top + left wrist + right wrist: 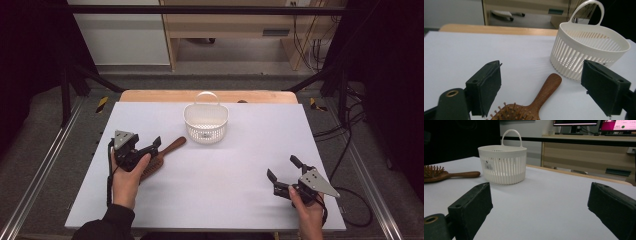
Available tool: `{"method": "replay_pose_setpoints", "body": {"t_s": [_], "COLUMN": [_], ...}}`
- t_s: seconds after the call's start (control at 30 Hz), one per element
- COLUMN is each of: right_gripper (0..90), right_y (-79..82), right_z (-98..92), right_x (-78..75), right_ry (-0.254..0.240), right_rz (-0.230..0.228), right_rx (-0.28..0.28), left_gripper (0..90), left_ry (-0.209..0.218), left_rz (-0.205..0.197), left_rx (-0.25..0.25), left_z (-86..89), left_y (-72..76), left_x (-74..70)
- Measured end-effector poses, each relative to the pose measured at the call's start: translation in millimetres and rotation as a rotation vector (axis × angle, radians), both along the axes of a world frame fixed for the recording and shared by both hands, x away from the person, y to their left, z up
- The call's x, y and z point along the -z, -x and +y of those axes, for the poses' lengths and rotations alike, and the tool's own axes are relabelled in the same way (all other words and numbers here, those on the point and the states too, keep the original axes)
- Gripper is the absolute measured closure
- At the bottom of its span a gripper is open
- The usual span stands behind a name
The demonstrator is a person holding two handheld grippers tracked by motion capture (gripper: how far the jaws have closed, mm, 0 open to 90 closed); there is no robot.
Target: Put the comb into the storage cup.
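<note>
The left gripper (pixel 150 146) hangs just above the brush (pixel 531 105), its jaws spread with the bristled head between and below them, touching neither. The brush lies flat on the white surface (pixel 225 165), bristles up, its wooden handle pointing toward the basket (pixel 206 122), which stands upright just beyond the handle's tip and apart from it. The right gripper (pixel 284 172) waits well off to the other side, low over the surface, jaws wide and empty.

This looks like the reach before a pick-up, with the basket as the likely goal. From above, the hand covers most of the brush head, so how the jaws line up with it is hard to judge there. Next, the left gripper needs to come down so the pads straddle the head or the neck of the handle, then close across the wood, not the bristles, before lifting.
</note>
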State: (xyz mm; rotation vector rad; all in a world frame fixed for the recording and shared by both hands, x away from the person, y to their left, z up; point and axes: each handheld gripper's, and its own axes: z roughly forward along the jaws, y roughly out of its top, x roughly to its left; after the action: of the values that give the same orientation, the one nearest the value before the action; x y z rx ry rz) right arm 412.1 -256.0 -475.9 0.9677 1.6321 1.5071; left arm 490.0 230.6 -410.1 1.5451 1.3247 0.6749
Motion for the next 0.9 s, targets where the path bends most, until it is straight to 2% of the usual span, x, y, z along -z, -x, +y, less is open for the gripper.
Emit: {"method": "replay_pose_setpoints", "body": {"t_s": [0.1,0.2,0.23,0.3,0.33,0.4,0.5,0.63,0.73,0.8,0.9], "right_gripper": [5.7,5.7,5.7,5.7,5.7,5.7,5.8,5.8,5.7,5.7,5.8], "right_y": [0.3,-0.2,-0.5,-0.8,-0.6,-0.5,-1.0,-1.1,-1.5,-1.5,-1.4], "right_z": [0.2,0.1,0.1,0.0,0.0,0.1,0.6,1.3,1.3,1.0,0.3], "right_x": [-0.6,-0.7,-0.5,-0.4,-0.6,-0.6,-0.3,-0.2,0.2,0.4,0.6], "right_ry": [-0.001,-0.004,-0.006,-0.007,-0.009,-0.009,-0.006,-0.003,-0.002,-0.002,-0.003], "right_rz": [0.001,0.002,0.005,0.008,0.007,0.006,0.008,0.009,0.012,0.014,0.015], "right_rx": [0.0,-0.004,-0.003,-0.003,-0.004,-0.005,-0.006,-0.008,-0.008,-0.01,-0.009], "left_gripper": [19.4,23.1,25.7,31.0,33.8,40.2,50.4,59.0,68.7,76.2,83.7], "left_ry": [-0.002,-0.063,-0.065,-0.021,-0.016,-0.039,-0.039,-0.072,-0.068,-0.08,-0.099], "left_rz": [0.027,0.024,0.032,0.052,0.057,0.076,0.119,0.161,0.192,0.194,0.193], "left_rx": [-0.024,-0.023,-0.018,-0.014,-0.006,0.002,-0.007,-0.007,-0.025,-0.058,-0.073], "left_z": [-2.6,-8.1,-9.5,-12.0,-13.7,-15.4,-17.3,-24.7,-26.9,-28.3,-30.7], "left_y": [-11.3,-18.5,-20.6,-25.6,-29.3,-36.5,-45.4,-55.0,-60.0,-60.4,-61.0], "left_x": [-0.2,-3.4,-3.9,-4.0,-3.7,-1.3,3.4,8.0,11.7,12.5,13.8]}}
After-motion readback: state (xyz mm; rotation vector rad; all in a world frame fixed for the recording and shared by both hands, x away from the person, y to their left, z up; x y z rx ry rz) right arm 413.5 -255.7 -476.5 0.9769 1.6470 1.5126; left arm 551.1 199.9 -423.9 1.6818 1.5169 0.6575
